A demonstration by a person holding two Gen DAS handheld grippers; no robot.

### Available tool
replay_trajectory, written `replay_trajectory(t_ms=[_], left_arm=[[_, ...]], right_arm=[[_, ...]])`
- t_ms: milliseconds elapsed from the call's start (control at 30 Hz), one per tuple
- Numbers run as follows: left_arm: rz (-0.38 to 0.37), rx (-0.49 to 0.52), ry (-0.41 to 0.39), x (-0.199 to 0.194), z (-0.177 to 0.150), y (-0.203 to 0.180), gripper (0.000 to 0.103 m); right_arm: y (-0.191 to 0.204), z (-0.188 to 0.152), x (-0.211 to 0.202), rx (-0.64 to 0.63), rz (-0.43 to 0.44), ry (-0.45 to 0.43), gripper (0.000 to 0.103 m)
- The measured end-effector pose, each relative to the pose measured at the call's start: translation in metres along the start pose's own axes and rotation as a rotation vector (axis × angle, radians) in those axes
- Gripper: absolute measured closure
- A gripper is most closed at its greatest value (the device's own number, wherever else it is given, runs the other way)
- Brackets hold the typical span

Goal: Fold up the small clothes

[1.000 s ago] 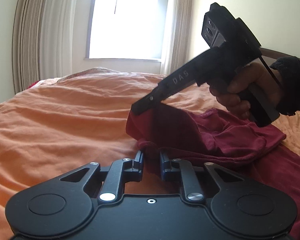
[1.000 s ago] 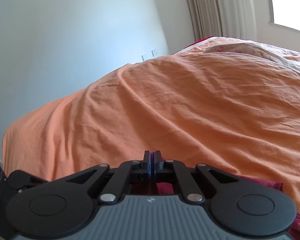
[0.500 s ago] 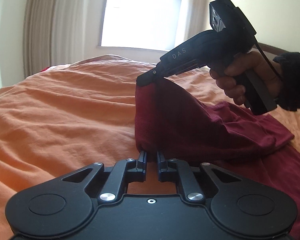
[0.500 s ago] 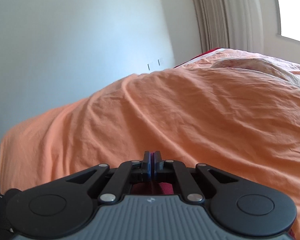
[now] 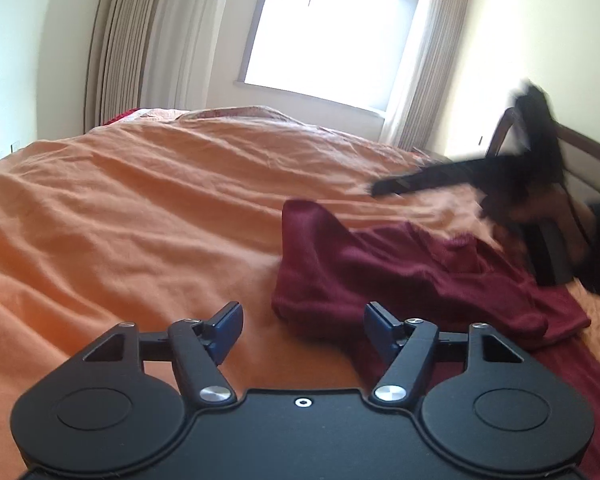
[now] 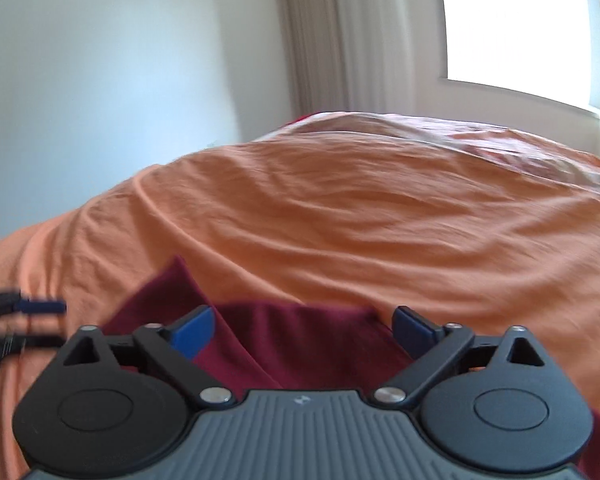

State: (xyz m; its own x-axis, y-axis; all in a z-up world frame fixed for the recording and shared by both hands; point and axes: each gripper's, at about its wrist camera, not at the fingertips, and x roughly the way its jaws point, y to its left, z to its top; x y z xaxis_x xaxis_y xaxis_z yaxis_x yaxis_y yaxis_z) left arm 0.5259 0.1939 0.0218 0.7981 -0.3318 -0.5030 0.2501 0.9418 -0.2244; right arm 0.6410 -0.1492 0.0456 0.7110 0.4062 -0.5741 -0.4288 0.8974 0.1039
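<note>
A dark red garment [image 5: 380,264] lies crumpled on the orange bedspread [image 5: 140,216], one corner still standing up in a peak. My left gripper [image 5: 303,326] is open and empty, just in front of the garment's near edge. My right gripper [image 6: 304,326] is open and empty, just above the garment [image 6: 292,340]. It also shows, blurred, in the left wrist view [image 5: 384,188], above and behind the cloth. The left gripper's fingers [image 6: 40,306] show at the left edge of the right wrist view.
The orange bedspread covers a wide bed. A window [image 5: 324,28] with curtains is behind the bed. A dark wooden headboard [image 5: 580,148] is at the right. A pale wall [image 6: 120,80] stands beyond the bed's far side.
Both grippers have opened and let go of the red garment, which has dropped onto the bed. The right gripper has pulled away to the right.
</note>
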Motion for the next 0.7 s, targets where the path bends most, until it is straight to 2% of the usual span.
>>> replay_trajectory(t_ms=[67, 200, 233, 267, 300, 333, 367, 433, 467, 533, 600, 700], left_arm=[[0.025, -0.016, 0.001, 0.013, 0.012, -0.002, 0.026], [0.044, -0.053, -0.002, 0.047, 0.029, 0.0, 0.026], [0.049, -0.074, 0.008, 0.056, 0.032, 0.002, 0.027], [0.054, -0.101, 0.026, 0.066, 0.035, 0.005, 0.031], [0.051, -0.127, 0.041, 0.074, 0.038, 0.007, 0.034], [0.046, -0.152, 0.054, 0.08, 0.038, 0.01, 0.049], [0.037, -0.179, 0.074, 0.086, 0.038, 0.012, 0.073], [0.022, -0.219, 0.104, 0.093, 0.032, 0.016, 0.094], [0.029, -0.228, 0.088, 0.091, 0.029, 0.014, 0.096], [0.054, -0.211, 0.052, 0.084, 0.025, 0.008, 0.097], [0.082, -0.192, 0.024, 0.075, 0.021, 0.002, 0.097], [0.142, -0.221, 0.028, 0.067, 0.019, 0.003, 0.097]], right_arm=[[-0.016, -0.027, -0.03, 0.029, -0.072, -0.004, 0.0], [-0.044, -0.078, -0.071, 0.134, -0.178, 0.032, 0.001], [-0.05, -0.089, -0.078, 0.164, -0.189, 0.04, 0.004], [-0.054, -0.098, -0.083, 0.19, -0.198, 0.044, 0.009], [-0.058, -0.106, -0.087, 0.211, -0.203, 0.045, 0.022], [-0.062, -0.112, -0.089, 0.23, -0.206, 0.045, 0.033], [-0.066, -0.116, -0.089, 0.254, -0.202, 0.045, 0.037], [-0.07, -0.123, -0.09, 0.317, -0.164, 0.027, 0.05], [-0.07, -0.123, -0.09, 0.335, -0.147, 0.013, 0.056], [-0.065, -0.121, -0.086, 0.308, -0.156, 0.016, 0.091], [-0.057, -0.119, -0.078, 0.248, -0.194, 0.037, 0.096], [-0.052, -0.116, -0.071, 0.248, -0.207, 0.052, 0.097]])
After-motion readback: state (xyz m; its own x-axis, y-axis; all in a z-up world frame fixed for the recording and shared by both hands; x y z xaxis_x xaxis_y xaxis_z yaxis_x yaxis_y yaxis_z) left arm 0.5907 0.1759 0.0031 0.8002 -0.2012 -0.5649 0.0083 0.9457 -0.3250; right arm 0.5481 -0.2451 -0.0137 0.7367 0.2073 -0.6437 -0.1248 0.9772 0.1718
